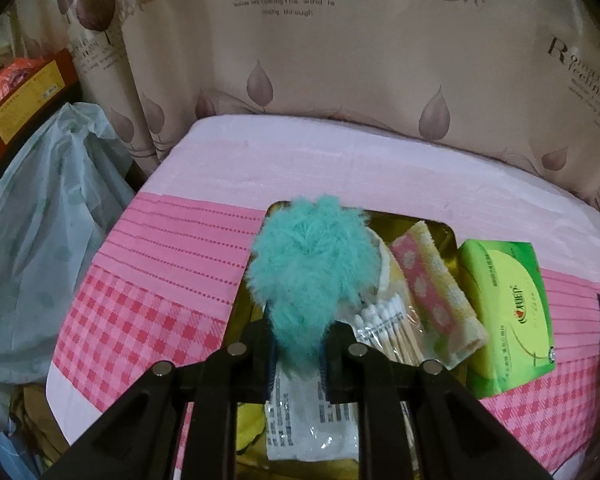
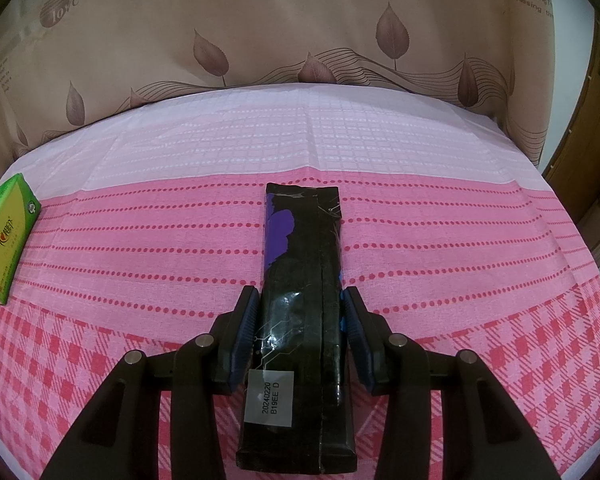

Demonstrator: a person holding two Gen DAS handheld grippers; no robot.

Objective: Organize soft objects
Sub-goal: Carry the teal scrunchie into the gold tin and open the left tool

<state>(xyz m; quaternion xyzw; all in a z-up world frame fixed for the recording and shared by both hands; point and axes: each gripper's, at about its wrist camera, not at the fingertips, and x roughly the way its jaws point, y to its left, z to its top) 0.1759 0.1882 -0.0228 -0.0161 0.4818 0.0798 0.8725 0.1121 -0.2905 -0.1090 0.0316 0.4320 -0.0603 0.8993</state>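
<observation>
Left wrist view. Left gripper (image 1: 298, 354): fingers drawn narrow, pinching the lower tuft of a teal fluffy pompom (image 1: 314, 264); the pompom's bulk stands up beyond the fingertips. Below and ahead of the fingers, a gold tray (image 1: 444, 232) on the pink checked cloth (image 1: 148, 280). In the tray: a clear packet of cotton swabs (image 1: 392, 330) just right of the right finger; a folded pink-and-yellow dotted towel (image 1: 432, 292) further right; a clear printed plastic packet (image 1: 312, 424) lying under the fingers. Green tissue pack (image 1: 508, 312) right of the tray, touching or just beside its edge. Pale plastic bag (image 1: 40, 240) far left, off the cloth. Leaf-print curtain (image 1: 340, 80) behind.

Right wrist view. Right gripper (image 2: 300, 320): fingers partly spread, a long black-and-purple wrapped pack (image 2: 300, 280) between them, extending past the tips and back toward the camera; left pad against its side, right pad close, contact there unclear. White date label (image 2: 270, 398) on its near end. Green tissue pack (image 2: 6, 244) far left.
</observation>
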